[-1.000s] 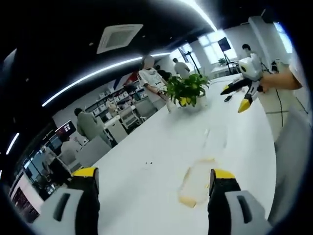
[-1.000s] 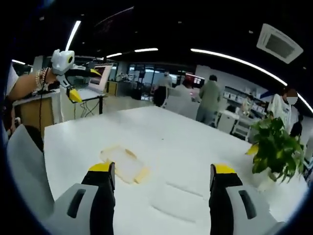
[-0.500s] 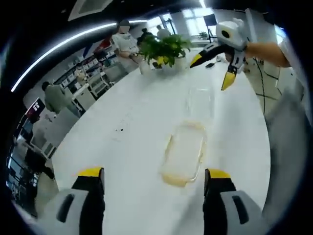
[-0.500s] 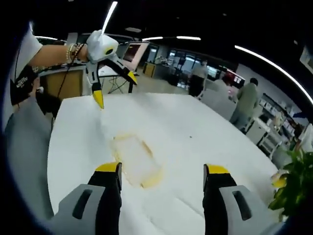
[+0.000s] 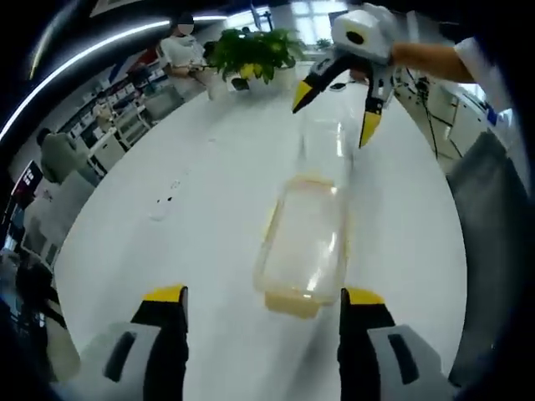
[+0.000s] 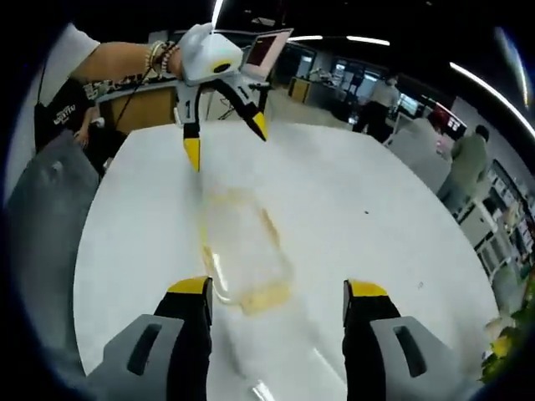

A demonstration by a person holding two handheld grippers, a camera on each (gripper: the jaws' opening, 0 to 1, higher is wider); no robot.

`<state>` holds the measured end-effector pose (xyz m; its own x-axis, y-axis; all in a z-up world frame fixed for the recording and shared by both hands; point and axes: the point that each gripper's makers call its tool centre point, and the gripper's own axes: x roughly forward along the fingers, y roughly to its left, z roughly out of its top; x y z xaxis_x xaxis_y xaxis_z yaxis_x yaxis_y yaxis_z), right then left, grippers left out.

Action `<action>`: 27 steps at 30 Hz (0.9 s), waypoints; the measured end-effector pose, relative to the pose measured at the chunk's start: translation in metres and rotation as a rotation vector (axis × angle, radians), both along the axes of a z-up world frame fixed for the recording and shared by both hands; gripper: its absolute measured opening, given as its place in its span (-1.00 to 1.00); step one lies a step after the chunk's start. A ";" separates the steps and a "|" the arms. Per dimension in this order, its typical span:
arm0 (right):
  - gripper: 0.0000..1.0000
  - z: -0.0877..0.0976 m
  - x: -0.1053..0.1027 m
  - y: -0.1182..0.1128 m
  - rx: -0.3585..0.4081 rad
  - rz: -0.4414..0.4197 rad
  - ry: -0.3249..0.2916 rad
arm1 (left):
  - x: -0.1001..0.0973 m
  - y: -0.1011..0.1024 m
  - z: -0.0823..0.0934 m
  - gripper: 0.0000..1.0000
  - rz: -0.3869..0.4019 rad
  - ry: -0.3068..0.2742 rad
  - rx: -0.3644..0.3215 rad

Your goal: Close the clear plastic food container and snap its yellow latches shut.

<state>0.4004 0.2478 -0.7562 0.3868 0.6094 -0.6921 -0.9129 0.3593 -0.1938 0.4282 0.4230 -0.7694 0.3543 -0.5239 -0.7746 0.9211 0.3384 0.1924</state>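
– What sort of room is this?
– An open office. A big white table (image 5: 209,209) with a potted plant (image 5: 251,52) at its far end, shelves (image 5: 125,117) beyond.
– Lighting?
– A long ceiling strip light (image 6: 501,92) (curved by the lens), bright windows (image 5: 313,10) behind the plant.
– Anyone about?
– People (image 6: 464,163) standing among desks; a monitor (image 6: 266,50) glows nearby.

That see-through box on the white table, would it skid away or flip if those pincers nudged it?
The clear plastic container looks empty and thin-walled, so it is probably light and could skid on the smooth white table. It lies low and flat, so tipping seems unlikely. Its glossy walls may be slippery between the open left gripper and right gripper.
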 end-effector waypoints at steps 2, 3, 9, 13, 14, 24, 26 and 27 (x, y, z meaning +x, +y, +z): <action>0.20 -0.007 0.001 0.002 -0.008 0.020 0.012 | 0.000 -0.003 -0.011 0.40 -0.023 0.015 0.016; 0.20 -0.013 0.001 0.004 -0.013 0.032 0.031 | -0.003 -0.003 -0.017 0.38 -0.043 0.031 0.029; 0.11 -0.039 0.001 0.007 -0.070 0.105 0.091 | -0.011 -0.006 -0.041 0.26 -0.099 0.080 0.062; 0.12 -0.050 -0.001 0.007 -0.104 0.140 0.120 | -0.012 -0.007 -0.048 0.26 -0.116 0.087 0.062; 0.12 -0.052 -0.002 0.008 -0.111 0.153 0.129 | -0.012 -0.007 -0.050 0.25 -0.122 0.095 0.069; 0.06 -0.074 -0.001 0.010 -0.206 0.243 0.174 | -0.022 -0.011 -0.064 0.05 -0.182 0.152 0.086; 0.03 -0.079 0.000 0.010 -0.226 0.255 0.190 | -0.022 -0.007 -0.070 -0.07 -0.190 0.163 0.117; 0.04 -0.080 0.000 0.010 -0.235 0.260 0.195 | -0.022 -0.006 -0.072 -0.08 -0.193 0.169 0.126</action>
<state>0.4007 0.2580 -0.8364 0.0881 0.4859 -0.8696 -0.9953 0.0775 -0.0576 0.4059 0.4172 -0.8412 0.1178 -0.4648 -0.8775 0.9888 0.1365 0.0604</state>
